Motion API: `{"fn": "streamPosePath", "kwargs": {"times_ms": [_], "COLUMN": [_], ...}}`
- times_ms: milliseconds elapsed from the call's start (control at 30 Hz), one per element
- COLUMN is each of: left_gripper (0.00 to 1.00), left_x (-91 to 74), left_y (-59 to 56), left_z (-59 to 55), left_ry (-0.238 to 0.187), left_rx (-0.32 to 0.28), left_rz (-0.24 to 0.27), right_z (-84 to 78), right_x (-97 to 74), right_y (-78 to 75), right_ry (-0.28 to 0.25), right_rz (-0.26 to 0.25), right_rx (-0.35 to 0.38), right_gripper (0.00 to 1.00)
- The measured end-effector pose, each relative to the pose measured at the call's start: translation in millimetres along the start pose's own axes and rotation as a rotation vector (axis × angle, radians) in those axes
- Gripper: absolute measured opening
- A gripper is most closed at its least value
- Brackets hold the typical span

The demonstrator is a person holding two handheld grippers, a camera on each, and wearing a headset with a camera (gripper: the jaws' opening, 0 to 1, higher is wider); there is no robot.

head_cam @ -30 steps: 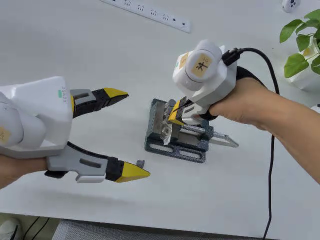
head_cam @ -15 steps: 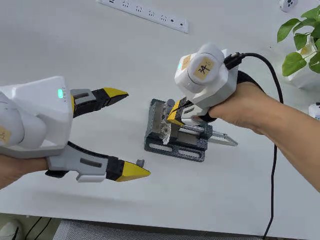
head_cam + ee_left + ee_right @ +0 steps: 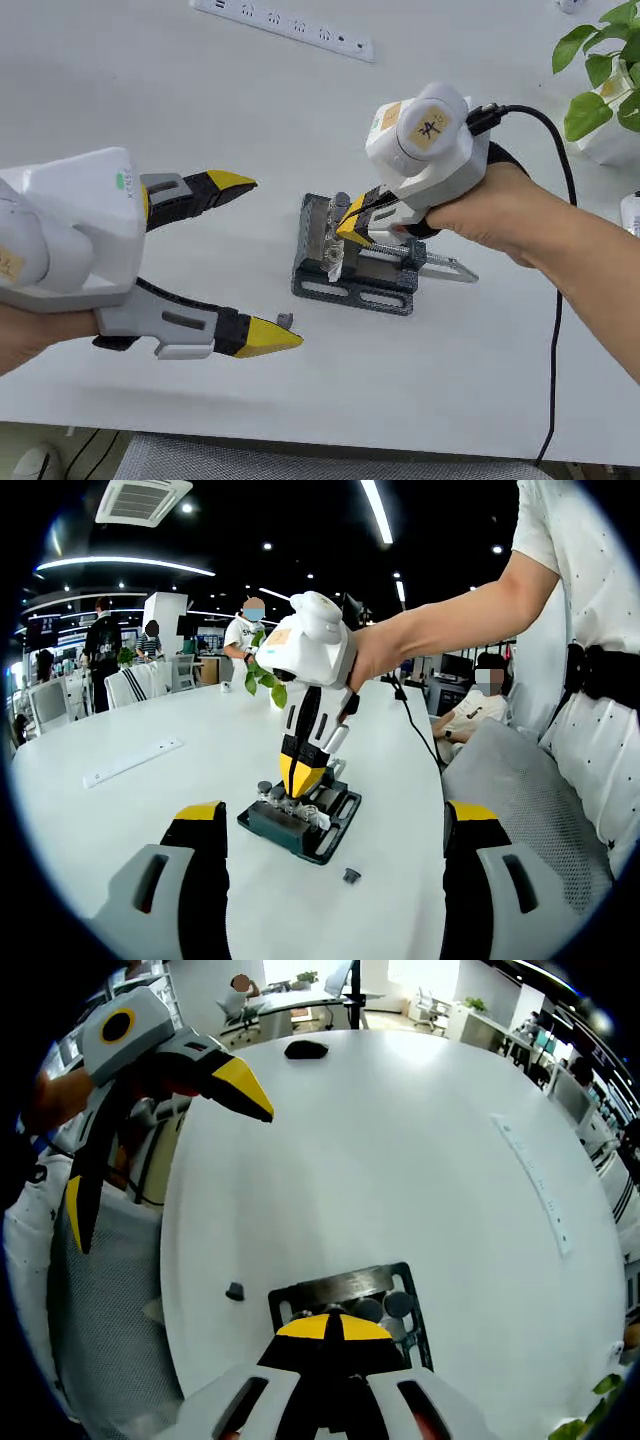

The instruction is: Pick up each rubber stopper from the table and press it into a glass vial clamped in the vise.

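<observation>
On the table (image 3: 180,90), near the lower tip of the wide-spread left gripper (image 3: 272,262), a rubber stopper (image 3: 284,320) is seen; it is judged light and soft, best pinched across its sides; the right gripper (image 3: 350,228) is held tips-together over fragile glass vials (image 3: 330,256) in the vise (image 3: 350,292).

The left tongs (image 3: 255,262), held by the left hand (image 3: 25,335) at nine o'clock in the head view, gape wide, with the yellow tips well apart and pointing toward three o'clock. The right tongs (image 3: 350,228), gripped by the right hand (image 3: 490,210), with the forearm entering from four o'clock, angle toward eight o'clock with tips pressed together.
</observation>
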State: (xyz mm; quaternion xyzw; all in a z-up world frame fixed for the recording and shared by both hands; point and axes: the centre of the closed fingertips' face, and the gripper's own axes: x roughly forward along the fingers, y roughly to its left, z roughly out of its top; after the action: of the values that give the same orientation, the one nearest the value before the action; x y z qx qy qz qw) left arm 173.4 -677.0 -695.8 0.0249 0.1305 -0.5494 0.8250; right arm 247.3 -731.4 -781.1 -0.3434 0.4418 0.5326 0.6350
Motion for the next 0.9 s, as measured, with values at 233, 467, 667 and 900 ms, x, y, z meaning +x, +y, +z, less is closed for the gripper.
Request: {"fn": "streamPosePath", "kwargs": {"times_ms": [233, 467, 667, 900], "left_gripper": [0.88, 0.88, 0.88, 0.88], "left_x": [-0.9, 0.3, 1.4, 2.8], "left_y": [-0.9, -2.4, -2.5, -4.3], "left_z": [0.7, 1.1, 2.1, 4.3], "left_ry": [0.007, 0.008, 0.006, 0.006], "left_rx": [0.000, -0.001, -0.001, 0.006], "left_rz": [0.003, 0.000, -0.001, -0.007], "right_z": [1.0, -1.9, -1.7, -1.5], "right_x": [-2.4, -1.8, 0.2, 0.3], "right_y": [2.5, 3.7, 3.5, 3.1], "right_ry": [-0.011, -0.003, 0.027, 0.025], "right_rz": [0.002, -0.005, -0.014, -0.011], "right_rx": [0.002, -0.026, -0.058, -0.055], "right_gripper": [0.00, 0.00, 0.00, 0.00]}}
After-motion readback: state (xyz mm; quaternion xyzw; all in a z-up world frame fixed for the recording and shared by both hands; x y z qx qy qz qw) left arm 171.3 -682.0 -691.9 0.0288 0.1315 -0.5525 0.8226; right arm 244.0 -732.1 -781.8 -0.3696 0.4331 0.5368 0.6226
